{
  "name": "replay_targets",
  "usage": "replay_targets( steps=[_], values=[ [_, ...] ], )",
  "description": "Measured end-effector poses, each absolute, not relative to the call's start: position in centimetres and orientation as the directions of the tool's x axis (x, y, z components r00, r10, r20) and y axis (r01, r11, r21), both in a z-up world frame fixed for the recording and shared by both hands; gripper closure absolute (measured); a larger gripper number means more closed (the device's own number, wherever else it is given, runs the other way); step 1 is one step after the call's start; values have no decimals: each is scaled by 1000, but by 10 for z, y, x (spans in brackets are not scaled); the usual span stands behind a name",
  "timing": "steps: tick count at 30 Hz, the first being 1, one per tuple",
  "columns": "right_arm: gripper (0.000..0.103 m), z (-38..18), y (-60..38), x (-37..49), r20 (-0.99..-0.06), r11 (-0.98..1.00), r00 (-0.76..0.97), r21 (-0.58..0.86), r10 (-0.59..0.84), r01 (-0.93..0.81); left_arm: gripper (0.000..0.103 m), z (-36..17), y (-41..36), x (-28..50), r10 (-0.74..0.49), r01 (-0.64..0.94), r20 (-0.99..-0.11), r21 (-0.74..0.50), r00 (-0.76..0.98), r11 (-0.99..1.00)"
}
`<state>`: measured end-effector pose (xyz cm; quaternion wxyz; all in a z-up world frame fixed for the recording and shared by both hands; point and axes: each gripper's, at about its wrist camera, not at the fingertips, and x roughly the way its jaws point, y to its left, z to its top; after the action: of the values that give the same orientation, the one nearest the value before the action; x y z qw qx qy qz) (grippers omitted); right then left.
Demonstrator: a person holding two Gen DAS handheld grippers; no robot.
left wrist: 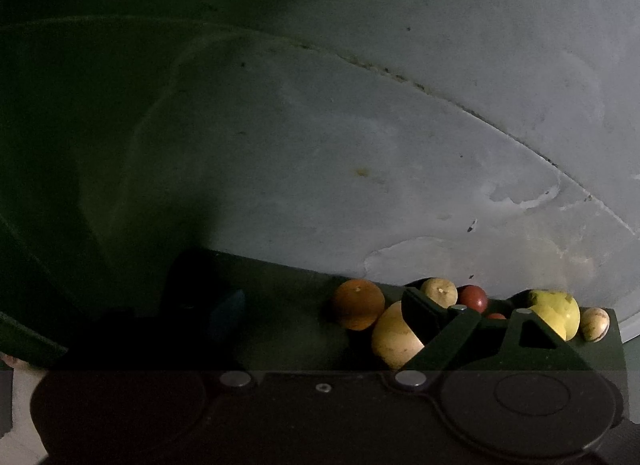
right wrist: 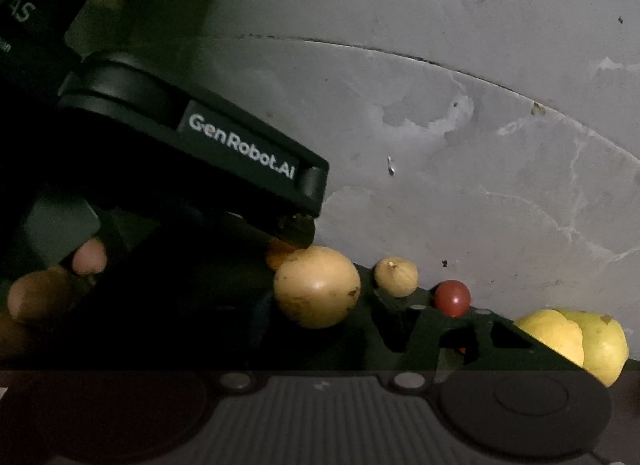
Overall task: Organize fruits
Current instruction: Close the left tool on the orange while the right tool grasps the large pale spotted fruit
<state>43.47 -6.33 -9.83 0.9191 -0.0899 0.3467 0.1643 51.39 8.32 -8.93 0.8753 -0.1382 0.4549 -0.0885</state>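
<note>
The fruits lie in a row on the dark surface (left wrist: pixel 280 305) by the wall. The left claw (right wrist: pixel 294 231) seems to pinch the orange (left wrist: pixel 359 304); the right claw's state I cannot tell. I judge the next move is lifting it clear.

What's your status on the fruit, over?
Left gripper over the orange, grasp unclear. Right gripper's state unclear. Fruits bunched together; large yellow fruit crowds the orange.

The wall (right wrist: pixel 460 113) ahead of the right gripper (right wrist: pixel 456 329) looks like matt plaster — patchy, scuffed. That gripper's black plastic is matt. Beyond its fingers, the small red fruit (right wrist: pixel 452 297) is glossy; the tan round fruit (right wrist: pixel 317 287) smooth, softly shining.
</note>
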Motion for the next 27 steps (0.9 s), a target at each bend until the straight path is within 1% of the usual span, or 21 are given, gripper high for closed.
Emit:
replay_targets(
  steps=[6, 12, 14, 18, 21, 23, 27],
  values=[
    [52, -100, -75, 431, -661, 931, 708, -38, 250, -364, 18, -92, 79, 519, -282, 30, -773, -323, 568, 946],
    [52, -95, -86, 419, -670, 936, 703, -34, 238, -350, 23, -97, 76, 521, -288, 35, -782, -323, 552, 946],
    [52, -95, -89, 416, -672, 937, 702, -34, 235, -347, 27, -97, 75, 524, -288, 39, -787, -319, 545, 947],
    [52, -91, -91, 414, -675, 938, 700, -32, 234, -345, 29, -99, 72, 527, -293, 62, -788, -310, 542, 949],
    [50, -93, -91, 416, -673, 937, 702, -38, 233, -348, 34, -98, 70, 528, -301, 82, -783, -308, 545, 948],
    [48, -97, -88, 422, -673, 934, 700, -40, 237, -355, 43, -96, 70, 530, -296, 91, -783, -295, 547, 951],
    [44, -96, -86, 425, -670, 929, 701, -47, 243, -368, 51, -93, 70, 529, -319, 112, -776, -310, 544, 944]
  ],
)
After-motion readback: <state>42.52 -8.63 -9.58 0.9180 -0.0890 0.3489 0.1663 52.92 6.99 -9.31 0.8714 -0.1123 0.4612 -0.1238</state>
